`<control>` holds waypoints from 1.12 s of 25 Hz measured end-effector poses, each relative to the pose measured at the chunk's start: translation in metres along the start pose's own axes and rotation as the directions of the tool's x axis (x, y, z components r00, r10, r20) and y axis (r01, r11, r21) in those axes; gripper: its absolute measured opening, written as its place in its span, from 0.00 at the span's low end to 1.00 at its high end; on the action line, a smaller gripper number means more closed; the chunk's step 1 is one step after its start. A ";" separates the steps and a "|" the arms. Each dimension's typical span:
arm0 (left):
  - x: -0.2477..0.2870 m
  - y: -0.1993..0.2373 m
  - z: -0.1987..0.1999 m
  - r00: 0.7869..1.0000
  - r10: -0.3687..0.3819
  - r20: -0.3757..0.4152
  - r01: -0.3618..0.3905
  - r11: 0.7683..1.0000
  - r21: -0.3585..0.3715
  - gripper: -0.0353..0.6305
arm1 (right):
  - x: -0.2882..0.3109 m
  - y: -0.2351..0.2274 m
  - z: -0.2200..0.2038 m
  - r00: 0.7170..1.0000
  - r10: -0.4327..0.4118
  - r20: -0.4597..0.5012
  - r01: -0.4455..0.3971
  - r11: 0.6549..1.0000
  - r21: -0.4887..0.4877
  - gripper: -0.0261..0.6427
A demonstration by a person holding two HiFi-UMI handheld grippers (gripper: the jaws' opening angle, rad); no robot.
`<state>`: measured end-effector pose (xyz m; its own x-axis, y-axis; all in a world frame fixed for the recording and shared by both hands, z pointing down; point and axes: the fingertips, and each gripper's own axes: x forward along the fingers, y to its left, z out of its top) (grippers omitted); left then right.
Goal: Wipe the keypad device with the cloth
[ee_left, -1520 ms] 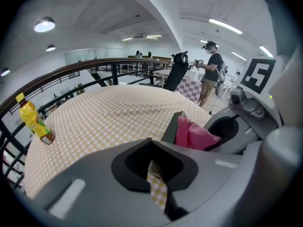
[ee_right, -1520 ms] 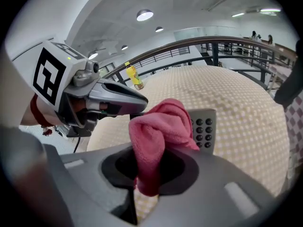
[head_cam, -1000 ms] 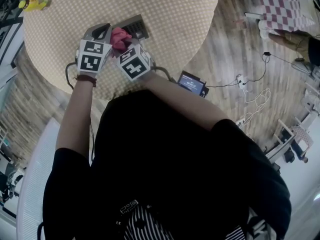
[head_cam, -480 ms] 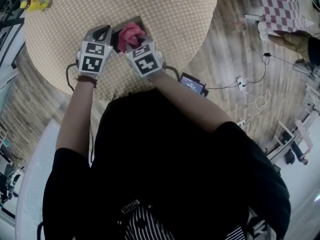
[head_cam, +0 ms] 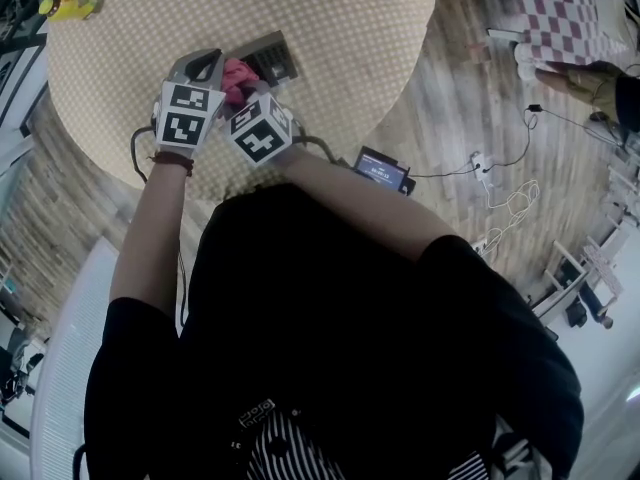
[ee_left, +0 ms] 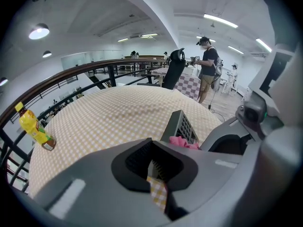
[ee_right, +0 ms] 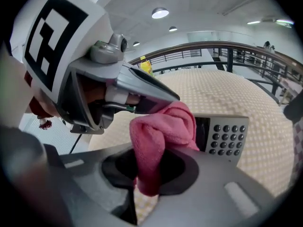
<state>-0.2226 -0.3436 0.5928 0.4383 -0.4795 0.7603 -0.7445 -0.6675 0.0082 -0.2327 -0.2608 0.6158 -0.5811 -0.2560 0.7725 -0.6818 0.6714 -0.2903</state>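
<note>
My right gripper (ee_right: 144, 181) clamps the pink cloth (ee_right: 161, 136) over the screen end of the keypad device (ee_right: 229, 135) on the table (head_cam: 350, 28) — my left gripper (ee_left: 158, 176) pinching the device's near edge — where a hard swipe could wrench it loose.

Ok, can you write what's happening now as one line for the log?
left claw: shut on keypad device edge | right claw: shut on pink cloth | pink cloth: at device's screen end
</note>
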 end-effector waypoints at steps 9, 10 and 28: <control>0.000 0.001 -0.001 1.000 0.004 -0.001 -0.004 1.000 -0.002 0.05 | -0.009 -0.018 -0.005 1.000 -0.023 0.008 0.023 0.999 0.029 0.16; 0.000 0.002 -0.002 1.000 0.007 -0.002 -0.007 1.000 0.000 0.05 | -0.013 -0.024 -0.005 0.999 -0.034 0.013 0.034 0.999 0.041 0.16; -0.054 -0.006 0.024 0.973 0.123 0.195 -0.052 0.942 -0.333 0.05 | -0.099 -0.021 0.003 0.992 0.004 0.128 -0.004 1.000 -0.002 0.16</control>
<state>-0.2298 -0.3274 0.5363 0.4331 -0.6599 0.6139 -0.8915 -0.4139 0.1841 -0.1625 -0.2514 0.5438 -0.6358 -0.3398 0.6930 -0.6787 0.6737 -0.2924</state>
